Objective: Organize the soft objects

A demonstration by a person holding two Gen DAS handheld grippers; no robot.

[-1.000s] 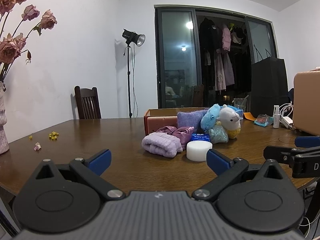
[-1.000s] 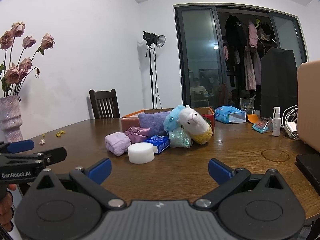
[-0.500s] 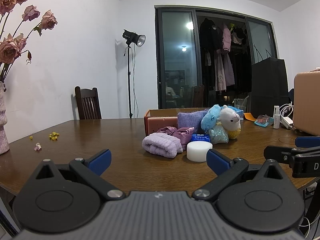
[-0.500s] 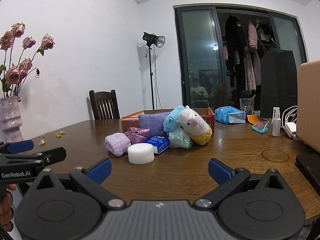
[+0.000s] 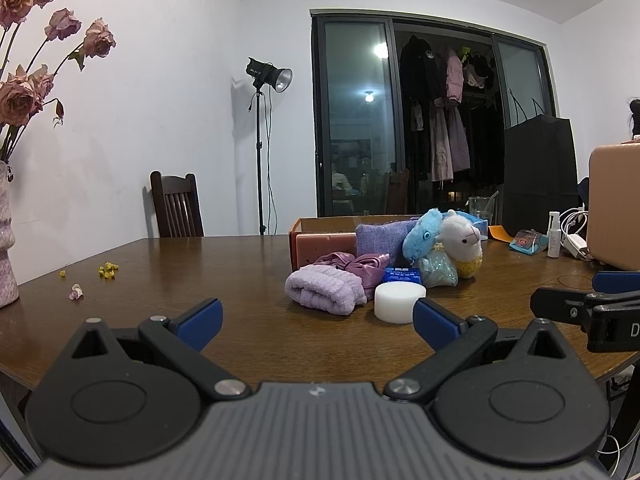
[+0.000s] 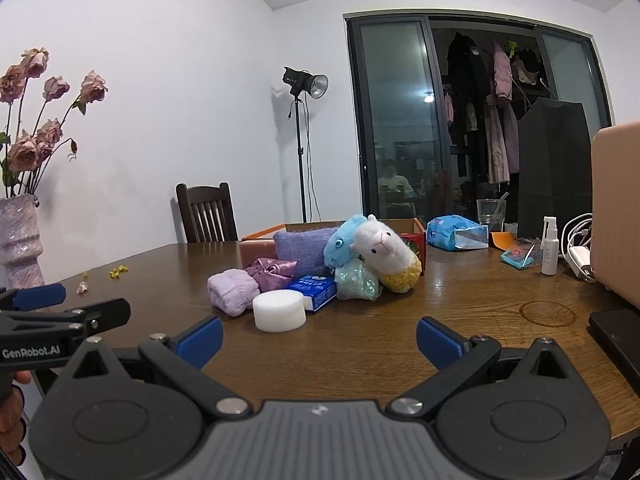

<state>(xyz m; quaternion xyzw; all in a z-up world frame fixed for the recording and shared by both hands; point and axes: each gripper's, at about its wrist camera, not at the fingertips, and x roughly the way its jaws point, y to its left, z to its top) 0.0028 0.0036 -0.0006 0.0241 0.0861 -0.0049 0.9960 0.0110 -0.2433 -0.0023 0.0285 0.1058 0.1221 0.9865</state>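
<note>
A heap of soft things lies mid-table: a rolled lilac towel point(image 5: 322, 291) point(image 6: 233, 291), a white foam puck point(image 5: 399, 302) point(image 6: 279, 311), a purple satin scrunchie point(image 5: 360, 266), a blue tissue pack point(image 6: 314, 290), a lilac pillow point(image 6: 305, 246), a blue plush point(image 6: 340, 245), a white alpaca plush point(image 6: 386, 247) and a teal mesh pouch point(image 6: 356, 285). An orange cardboard box point(image 5: 320, 236) stands behind them. My left gripper point(image 5: 316, 318) and right gripper point(image 6: 320, 340) hang open and empty, short of the heap.
A vase of dried roses point(image 6: 22, 240) stands at the table's left edge, petals point(image 5: 108, 269) scattered near it. At the right are a spray bottle point(image 6: 549, 246), cables, a tan case point(image 6: 616, 212) and a black phone point(image 6: 616, 330). A chair point(image 5: 176, 210) stands behind.
</note>
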